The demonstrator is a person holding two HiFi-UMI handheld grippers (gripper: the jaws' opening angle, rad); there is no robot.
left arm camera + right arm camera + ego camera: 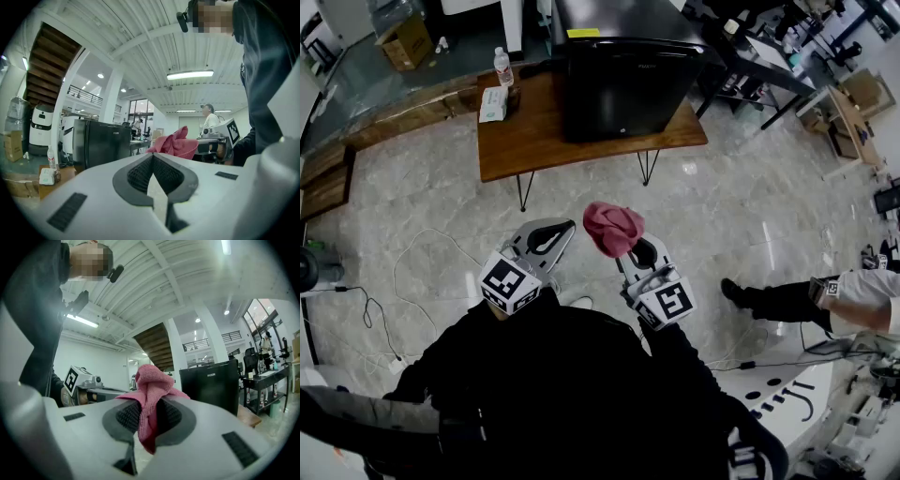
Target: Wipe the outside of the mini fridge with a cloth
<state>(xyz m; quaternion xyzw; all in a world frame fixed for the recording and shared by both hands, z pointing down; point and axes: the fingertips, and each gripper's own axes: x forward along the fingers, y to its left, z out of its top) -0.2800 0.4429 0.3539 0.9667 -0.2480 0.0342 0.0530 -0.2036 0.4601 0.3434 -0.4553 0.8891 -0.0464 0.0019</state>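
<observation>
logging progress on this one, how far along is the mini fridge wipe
Done: the pink cloth is picked up, clamped in the right gripper. In hand: the approach; the left gripper is shut and empty, both held over the floor, apart from the black mini fridge on its wooden table. Left: all the wiping; the cloth is not touching the fridge.

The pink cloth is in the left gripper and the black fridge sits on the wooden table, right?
Not quite. The cloth is pinched in the right gripper, not the left, as the right gripper view shows. The left gripper is shut with nothing in it. The fridge does sit on the wooden table.
</observation>
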